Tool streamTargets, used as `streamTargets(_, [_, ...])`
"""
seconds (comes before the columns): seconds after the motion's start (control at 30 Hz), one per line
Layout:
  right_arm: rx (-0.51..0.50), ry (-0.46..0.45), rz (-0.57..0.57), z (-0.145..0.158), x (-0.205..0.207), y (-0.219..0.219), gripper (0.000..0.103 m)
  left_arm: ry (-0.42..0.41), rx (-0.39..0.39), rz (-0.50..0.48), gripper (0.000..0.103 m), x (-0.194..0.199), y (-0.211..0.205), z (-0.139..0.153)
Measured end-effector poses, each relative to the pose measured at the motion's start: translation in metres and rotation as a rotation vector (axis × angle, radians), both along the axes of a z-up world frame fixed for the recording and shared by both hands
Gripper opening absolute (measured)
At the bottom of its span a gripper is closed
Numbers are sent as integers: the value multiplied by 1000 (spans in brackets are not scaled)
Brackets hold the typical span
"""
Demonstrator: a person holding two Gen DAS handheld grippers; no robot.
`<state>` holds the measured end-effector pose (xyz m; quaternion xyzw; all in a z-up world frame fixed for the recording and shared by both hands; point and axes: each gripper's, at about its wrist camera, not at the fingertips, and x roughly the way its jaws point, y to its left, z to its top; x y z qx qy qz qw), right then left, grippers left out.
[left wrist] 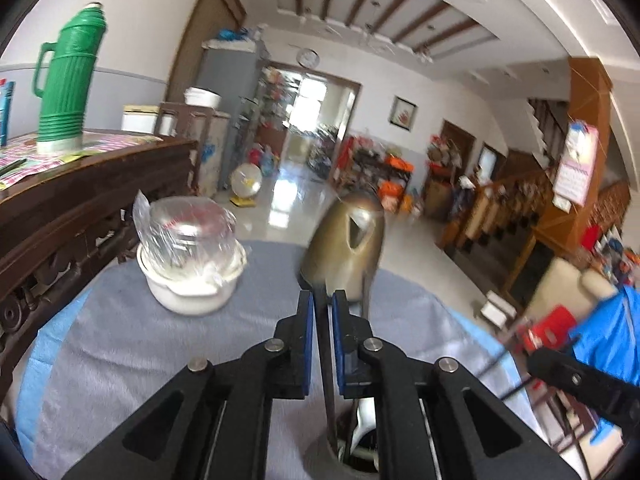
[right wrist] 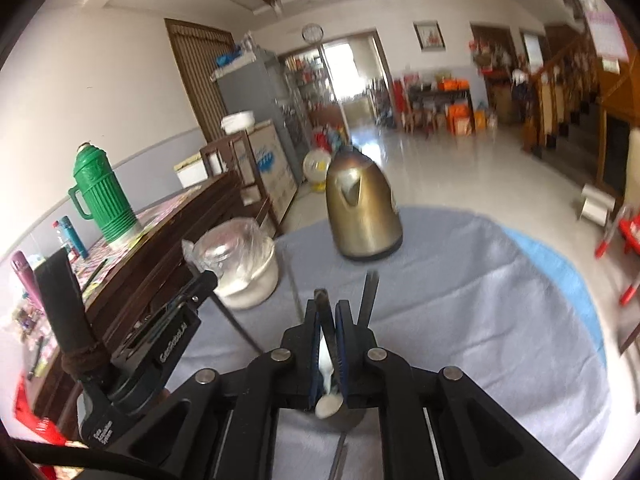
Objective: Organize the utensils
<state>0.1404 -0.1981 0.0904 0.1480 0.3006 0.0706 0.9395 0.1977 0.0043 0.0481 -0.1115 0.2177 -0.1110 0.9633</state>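
In the left wrist view my left gripper (left wrist: 320,296) has its blue pads slightly apart around a thin dark utensil (left wrist: 325,360). The utensil slants down into a round holder (left wrist: 320,450) below the fingers, where a white spoon (left wrist: 366,412) stands. Small gaps show beside the handle. In the right wrist view my right gripper (right wrist: 328,306) is shut on a dark utensil handle (right wrist: 323,300), with a white spoon (right wrist: 327,400) between the pads, over the metal holder (right wrist: 354,420). Dark chopstick ends (right wrist: 370,296) stick up just right of it. My left gripper (right wrist: 204,280) is at the left.
A brass-coloured kettle (left wrist: 344,248) (right wrist: 360,216) stands at the far side of the round table's grey cloth (right wrist: 480,320). A white bowl (left wrist: 188,292) holding a plastic-wrapped glass sits at the left. A wooden sideboard (left wrist: 100,184) carries a green thermos (left wrist: 66,80).
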Motion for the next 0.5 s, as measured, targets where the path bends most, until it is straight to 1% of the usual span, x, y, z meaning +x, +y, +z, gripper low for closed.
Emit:
streamTargets(0.03, [24, 13, 6, -2, -2, -3, 11, 7, 11, -18, 28, -6, 2, 0])
streamTargets(0.07, [54, 23, 9, -5, -5, -7, 11, 11, 22, -24, 38, -13, 5, 1])
streamTargets(0.1, [80, 25, 9, -7, -9, -11, 11, 3, 35, -18, 54, -22, 9, 2])
streamTargets(0.13, [107, 25, 7, -10, -15, -17, 11, -8, 45, -10, 58, -29, 10, 3])
streamTargets(0.17, [123, 24, 4, -11, -18, -20, 11, -21, 68, 0, 58, -41, 15, 4])
streamTargets(0.23, [174, 20, 0, -15, -31, -31, 12, -14, 97, 2, 59, -54, 18, 1])
streamTargets(0.33, [230, 20, -6, -20, -48, -42, 13, 18, 124, 19, 60, -76, 27, -7])
streamTargets(0.5, [262, 21, -14, -31, -77, -51, 14, 92, 163, 34, 60, -110, 37, -32])
